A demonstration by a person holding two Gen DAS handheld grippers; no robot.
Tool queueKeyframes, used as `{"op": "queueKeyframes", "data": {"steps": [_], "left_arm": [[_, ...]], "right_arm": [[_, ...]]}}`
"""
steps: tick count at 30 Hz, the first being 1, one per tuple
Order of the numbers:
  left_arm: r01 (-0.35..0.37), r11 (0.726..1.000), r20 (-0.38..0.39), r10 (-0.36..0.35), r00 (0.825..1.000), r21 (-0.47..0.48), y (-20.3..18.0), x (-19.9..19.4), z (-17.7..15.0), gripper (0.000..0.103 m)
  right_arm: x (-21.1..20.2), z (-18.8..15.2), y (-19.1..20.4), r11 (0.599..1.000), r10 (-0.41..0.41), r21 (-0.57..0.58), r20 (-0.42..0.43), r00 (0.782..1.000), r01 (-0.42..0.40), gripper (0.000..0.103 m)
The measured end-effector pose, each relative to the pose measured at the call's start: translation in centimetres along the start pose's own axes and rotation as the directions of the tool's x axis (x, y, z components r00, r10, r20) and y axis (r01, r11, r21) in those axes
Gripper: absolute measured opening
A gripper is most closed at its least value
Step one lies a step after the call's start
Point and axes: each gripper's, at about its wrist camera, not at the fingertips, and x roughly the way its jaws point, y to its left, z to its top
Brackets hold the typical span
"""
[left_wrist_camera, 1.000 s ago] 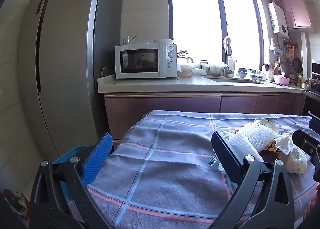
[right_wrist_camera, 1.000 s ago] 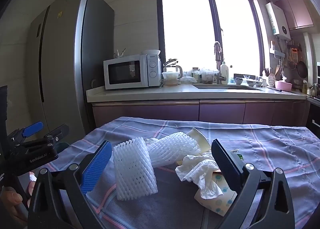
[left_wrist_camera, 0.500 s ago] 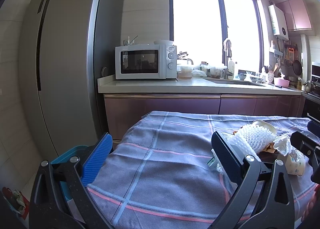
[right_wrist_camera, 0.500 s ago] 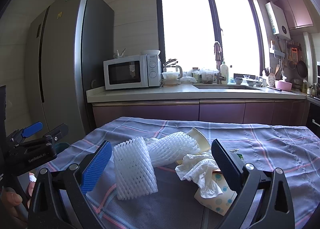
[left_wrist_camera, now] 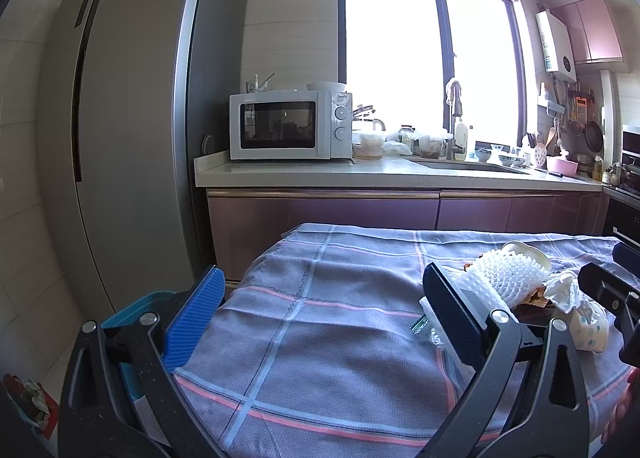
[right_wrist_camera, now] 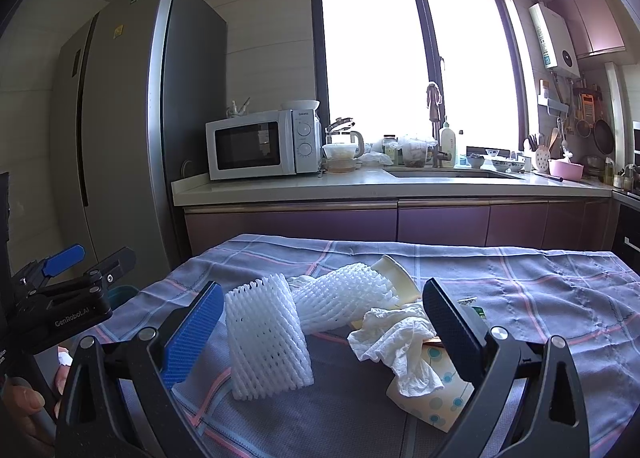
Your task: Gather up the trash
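Jaws on my right gripper (right_wrist_camera: 320,328) stand wide apart and empty, straddling the trash pile on the tablecloth (right_wrist_camera: 540,290); the left gripper (left_wrist_camera: 320,314) is just as open and empty, aimed at bare cloth left of the pile. The near foam net (right_wrist_camera: 266,332) looks light, soft and springy, so I judge a pinch across its middle safest. The paper cup (right_wrist_camera: 434,390) is half hidden under the tissue (right_wrist_camera: 394,340), and the bin (left_wrist_camera: 138,308) is mostly cut off.

My left gripper (left_wrist_camera: 324,314) and right gripper (right_wrist_camera: 324,322) both hover level with jaws spread wide and empty, the left held by my hand (right_wrist_camera: 24,406).
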Motion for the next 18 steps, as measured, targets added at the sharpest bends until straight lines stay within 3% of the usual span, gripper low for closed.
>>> {"op": "queueKeyframes", "data": {"steps": [18], "left_arm": [[0.005,1.000,-0.002,-0.005,1.000,-0.002,-0.18,-0.13,-0.09,0.098]], "right_arm": [[0.08,0.03,-0.22,1.000,0.003,0.004,-0.004,1.000,-0.003,0.096]]}}
